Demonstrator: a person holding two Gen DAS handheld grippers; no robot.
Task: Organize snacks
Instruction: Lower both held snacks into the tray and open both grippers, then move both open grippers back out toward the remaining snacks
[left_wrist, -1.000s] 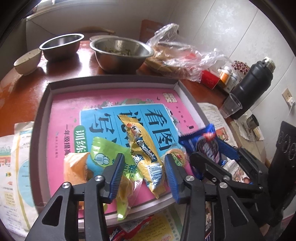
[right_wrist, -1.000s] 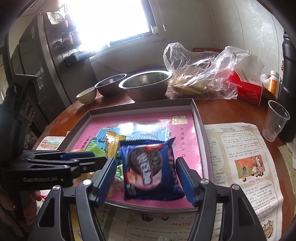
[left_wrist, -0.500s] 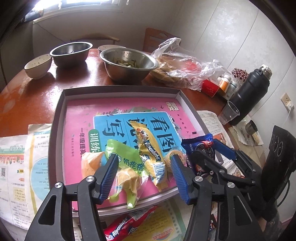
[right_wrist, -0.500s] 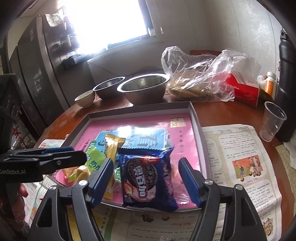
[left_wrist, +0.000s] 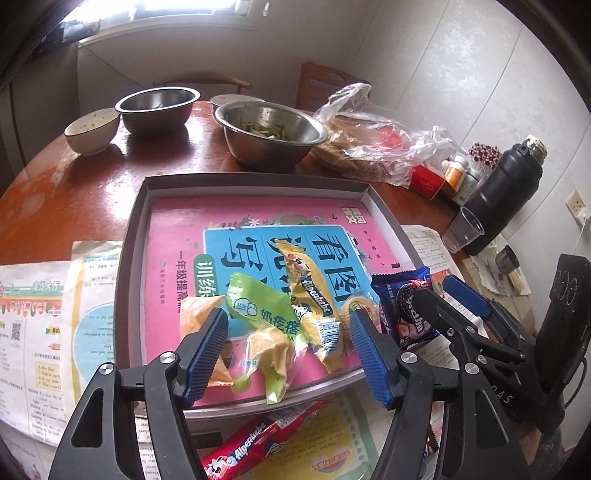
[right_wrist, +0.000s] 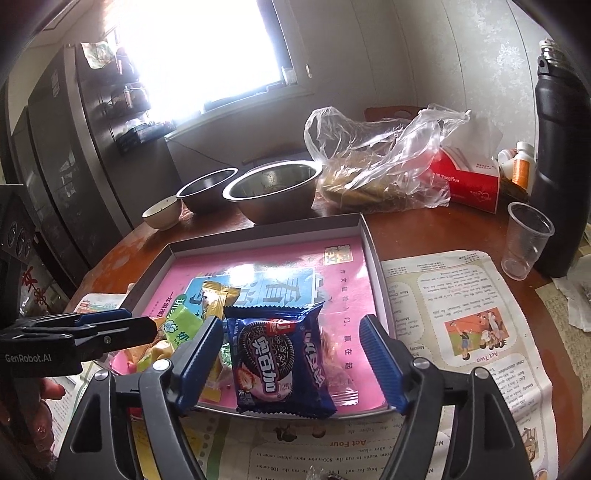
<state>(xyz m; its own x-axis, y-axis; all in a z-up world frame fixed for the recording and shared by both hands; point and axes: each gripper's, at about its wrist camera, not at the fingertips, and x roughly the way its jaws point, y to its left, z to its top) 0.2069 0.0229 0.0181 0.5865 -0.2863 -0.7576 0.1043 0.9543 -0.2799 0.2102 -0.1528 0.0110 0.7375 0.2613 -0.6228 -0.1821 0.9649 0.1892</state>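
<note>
A grey box lid (left_wrist: 127, 236) with a pink book inside holds several snacks: a yellow Alpenliebe stick (left_wrist: 308, 295), a green packet (left_wrist: 258, 310), an orange packet (left_wrist: 194, 310) and a blue cookie pack (left_wrist: 402, 306) (right_wrist: 277, 354) lying on its near right corner. My left gripper (left_wrist: 288, 354) is open and empty over the tray's near edge. My right gripper (right_wrist: 291, 360) is open, its fingers either side of the blue cookie pack without touching it. A red Alpenliebe stick (left_wrist: 255, 439) lies on the newspaper below the tray.
Two steel bowls (left_wrist: 269, 129) (left_wrist: 157, 107) and a small white bowl (left_wrist: 92, 129) stand behind the tray. A plastic bag of food (right_wrist: 376, 162), red tissue box (right_wrist: 465, 177), black flask (right_wrist: 557, 166) and clear cup (right_wrist: 526, 240) sit at right. Newspapers (right_wrist: 461, 314) cover the table.
Both grippers have pulled back and up from the tray. The right gripper's jaws have widened and the blue cookie pack now lies free on the tray corner.
</note>
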